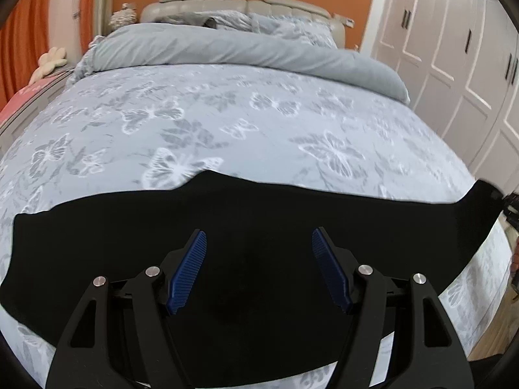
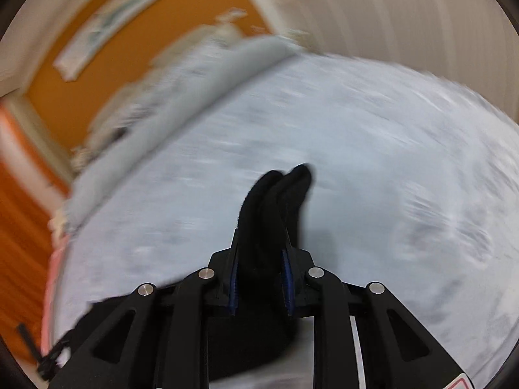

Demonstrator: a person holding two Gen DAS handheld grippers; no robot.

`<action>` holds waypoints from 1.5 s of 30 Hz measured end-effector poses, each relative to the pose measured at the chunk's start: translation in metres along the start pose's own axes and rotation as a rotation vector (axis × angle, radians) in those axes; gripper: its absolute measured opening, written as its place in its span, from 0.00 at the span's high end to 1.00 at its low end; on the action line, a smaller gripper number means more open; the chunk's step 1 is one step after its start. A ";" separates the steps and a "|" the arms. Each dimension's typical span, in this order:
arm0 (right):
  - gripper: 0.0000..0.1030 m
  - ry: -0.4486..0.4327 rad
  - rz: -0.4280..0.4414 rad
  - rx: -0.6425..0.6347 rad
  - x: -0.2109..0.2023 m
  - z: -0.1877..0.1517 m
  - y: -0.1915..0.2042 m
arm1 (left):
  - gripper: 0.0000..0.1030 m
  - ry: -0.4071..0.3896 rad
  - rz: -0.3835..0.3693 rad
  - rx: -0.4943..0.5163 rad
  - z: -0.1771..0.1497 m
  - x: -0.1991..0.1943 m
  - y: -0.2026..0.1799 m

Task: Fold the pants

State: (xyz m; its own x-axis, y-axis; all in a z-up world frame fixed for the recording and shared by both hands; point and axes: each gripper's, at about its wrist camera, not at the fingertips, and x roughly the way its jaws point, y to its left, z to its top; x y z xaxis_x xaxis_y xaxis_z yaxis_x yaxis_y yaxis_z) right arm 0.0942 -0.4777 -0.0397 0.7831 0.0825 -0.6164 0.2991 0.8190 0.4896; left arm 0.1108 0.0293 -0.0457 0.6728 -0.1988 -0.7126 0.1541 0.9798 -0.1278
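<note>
Right gripper (image 2: 261, 243) pinches a bunched end of the black pants (image 1: 246, 259), its blue pads (image 2: 287, 278) pressed into the cloth, which rises clear of the butterfly-print bedspread (image 1: 227, 113). Left gripper (image 1: 259, 243) hovers over the pants with jaws wide apart, gripping nothing, as the garment lies stretched across the bed's near edge.

1. We see a bed (image 1: 259, 123) covered by a pale blue butterfly-print sheet.
2. Black pants (image 1: 129, 227) lie spread across its near edge.
3. A grey duvet (image 1: 227, 48) lies rolled across the far end, near the pillows (image 1: 285, 26).
</note>
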 end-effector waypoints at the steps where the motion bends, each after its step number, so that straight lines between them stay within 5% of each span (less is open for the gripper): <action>1: 0.81 -0.001 0.033 -0.027 -0.001 0.001 0.021 | 0.36 -0.012 0.004 -0.016 0.002 -0.006 0.008; 4: 0.81 0.027 0.153 -0.162 0.002 -0.009 0.110 | 0.35 -0.037 0.015 -0.073 0.007 -0.023 0.033; 9: 0.81 0.172 0.289 -0.405 0.037 -0.075 0.245 | 0.32 -0.071 0.060 -0.145 0.010 -0.050 0.080; 16: 0.80 0.408 0.269 -0.659 0.101 -0.195 0.334 | 0.28 -0.090 0.155 -0.267 -0.005 -0.088 0.169; 20: 0.71 0.524 0.192 -0.744 0.129 -0.246 0.332 | 0.27 -0.068 0.208 -0.345 -0.022 -0.099 0.219; 22: 0.67 0.514 0.191 -0.742 0.124 -0.245 0.333 | 0.27 -0.047 0.243 -0.374 -0.032 -0.104 0.241; 23: 0.60 0.492 0.205 -0.725 0.115 -0.238 0.334 | 0.27 -0.041 0.256 -0.387 -0.036 -0.106 0.251; 26: 0.14 0.252 0.218 -0.636 0.058 -0.179 0.310 | 0.27 -0.048 0.281 -0.433 -0.049 -0.119 0.277; 29: 0.13 0.173 0.075 -0.554 0.042 -0.138 0.258 | 0.27 -0.063 0.290 -0.467 -0.053 -0.127 0.289; 33: 0.14 0.342 -0.132 -0.262 0.079 -0.106 0.150 | 0.27 -0.077 0.264 -0.473 -0.047 -0.127 0.283; 37: 0.14 0.526 -0.028 -0.161 0.110 -0.121 0.115 | 0.27 -0.080 0.231 -0.409 -0.034 -0.116 0.251; 38: 0.15 0.567 0.019 -0.141 0.115 -0.129 0.115 | 0.26 -0.078 0.223 -0.394 -0.031 -0.112 0.241; 40: 0.40 0.561 0.025 -0.226 0.119 -0.145 0.131 | 0.25 -0.070 0.198 -0.363 -0.025 -0.104 0.219; 41: 0.71 0.553 0.025 -0.257 0.116 -0.147 0.138 | 0.25 -0.067 0.191 -0.351 -0.023 -0.101 0.212; 42: 0.81 0.528 0.057 -0.247 0.105 -0.141 0.148 | 0.25 -0.063 0.185 -0.335 -0.022 -0.097 0.203; 45: 0.85 0.371 0.097 -0.224 0.060 -0.109 0.149 | 0.25 -0.050 0.174 -0.280 -0.018 -0.086 0.174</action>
State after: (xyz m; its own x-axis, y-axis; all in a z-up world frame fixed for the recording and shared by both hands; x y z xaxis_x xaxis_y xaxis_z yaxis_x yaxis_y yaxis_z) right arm 0.1264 -0.2889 -0.0714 0.5404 0.3299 -0.7740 0.0760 0.8970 0.4354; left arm 0.0672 0.2175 -0.0189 0.7076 -0.0220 -0.7063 -0.1663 0.9662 -0.1968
